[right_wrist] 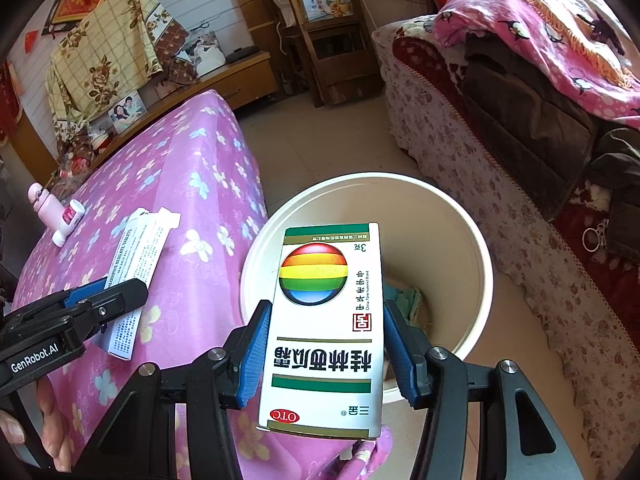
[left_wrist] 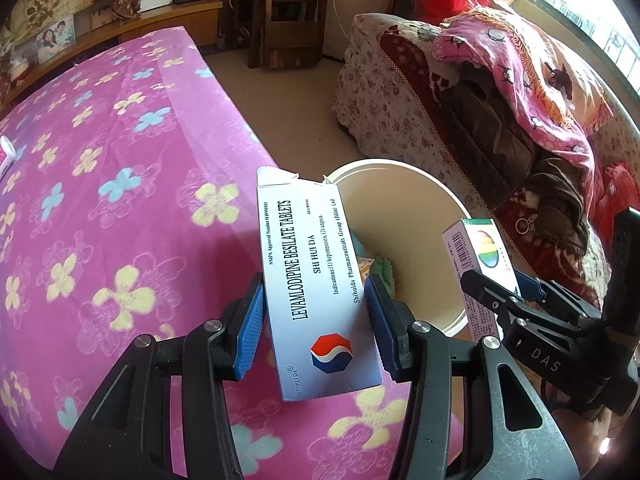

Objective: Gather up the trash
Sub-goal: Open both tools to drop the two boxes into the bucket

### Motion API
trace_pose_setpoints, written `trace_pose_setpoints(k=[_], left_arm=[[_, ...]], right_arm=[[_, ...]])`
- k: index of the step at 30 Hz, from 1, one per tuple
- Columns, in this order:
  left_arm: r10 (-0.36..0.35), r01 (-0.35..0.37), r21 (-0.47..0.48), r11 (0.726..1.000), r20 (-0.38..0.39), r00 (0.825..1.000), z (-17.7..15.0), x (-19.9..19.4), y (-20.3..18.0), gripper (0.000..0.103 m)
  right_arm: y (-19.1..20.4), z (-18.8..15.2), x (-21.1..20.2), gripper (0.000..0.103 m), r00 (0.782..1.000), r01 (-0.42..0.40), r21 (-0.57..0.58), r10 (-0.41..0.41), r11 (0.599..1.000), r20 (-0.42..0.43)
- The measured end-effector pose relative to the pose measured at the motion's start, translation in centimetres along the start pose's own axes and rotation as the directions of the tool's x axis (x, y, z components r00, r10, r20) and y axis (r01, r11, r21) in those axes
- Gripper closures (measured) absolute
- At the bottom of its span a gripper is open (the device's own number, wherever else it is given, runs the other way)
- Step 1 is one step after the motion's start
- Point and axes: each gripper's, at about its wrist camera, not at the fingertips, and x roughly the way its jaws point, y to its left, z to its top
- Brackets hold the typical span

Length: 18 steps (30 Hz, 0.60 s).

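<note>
Bedroom interior, with a pink flowered blanket (left_wrist: 120, 184) covering the near surface and tan floor beyond.

Item 1: left gripper (left_wrist: 316, 320), blue pads clamped on the long sides of a white tablet box (left_wrist: 316, 280) printed with blue lettering and a red-and-blue emblem. Box held over the blanket's edge, its torn top flap toward 12 o'clock, just at the bucket's rim.

Item 2: right gripper (right_wrist: 326, 344), blue pads clenched on a white carton (right_wrist: 324, 332) bearing a rainbow-striped ball and green bands. Carton hung over the bucket's near rim. In the left wrist view this carton appeared at 3 o'clock.

Item 3: cream bucket (right_wrist: 472, 248), standing on the floor beside the blanket-covered surface, at 12 o'clock from both grippers. Green and orange scraps (left_wrist: 380, 272) lay at its bottom.

Item 4: small pink-and-white bottle (right_wrist: 40, 200) with a small pink-labelled box just beside it, on the blanket at 10 o'clock in the right wrist view.

Item 5: floral-covered sofa (right_wrist: 460, 152) at 2 o'clock, piled with a pink fringed throw (right_wrist: 540, 32) and dark clothing.

Item 6: wooden chair (right_wrist: 324, 32) at 12 o'clock, far side of the floor; low wooden cabinet (right_wrist: 240, 80) with framed photographs at 11 o'clock.
</note>
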Motion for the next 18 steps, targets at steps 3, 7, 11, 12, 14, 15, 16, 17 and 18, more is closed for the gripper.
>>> trace_pose_setpoints(k=[3,7,11,12,14,15,16,17,18], left_arm=[[-0.015,0.015,0.007,1.0,0.001,1.0,0.5,0.5,-0.6,0.056],[-0.032,0.032,0.018,0.999,-0.001,0.999,1.2,1.3,-1.7,0.056],[-0.064,0.063,0.025,0.998,0.002,0.998,1.9,2.1,-2.8,0.055],[-0.074,0.074,0.026,0.997,0.011,0.997,2.1,2.1,-3.0,0.055],[-0.093,0.092,0.029,0.995,0.022,0.995,2.5,2.2,-3.5,0.054],[-0.104,0.104,0.029,0.994,0.027,0.994,2.5,2.1,-3.6,0.046],[-0.114,0.113,0.027,0.993,0.033,0.993,2.5,2.0,-3.7,0.034],[-0.125,0.123,0.027,0.992,0.044,0.991,2.5,1.9,-3.6,0.03],[-0.122,0.121,0.03,0.992,0.05,0.991,2.4,1.7,-3.7,0.027]], right_arm=[[-0.7,0.1,0.0,0.051,1.0,0.011,0.011,-0.011,1.0,0.0],[-1.3,0.2,0.2,0.051,1.0,0.027,0.023,-0.027,0.999,0.002],[-2.1,0.9,0.5,0.049,0.999,0.045,0.045,-0.046,0.998,0.02],[-2.4,1.1,0.6,0.044,0.998,0.058,0.051,-0.059,0.997,0.027],[-2.9,1.3,0.5,0.033,0.996,0.083,0.07,-0.085,0.994,0.034],[-3.2,1.2,0.4,0.033,0.995,0.087,0.078,-0.09,0.993,0.042],[-3.5,1.1,0.2,0.033,0.995,0.085,0.085,-0.09,0.993,0.046],[-3.6,0.9,0.1,0.033,0.995,0.084,0.088,-0.088,0.993,0.042],[-3.8,0.7,0.1,0.033,0.996,0.083,0.094,-0.087,0.992,0.034]])
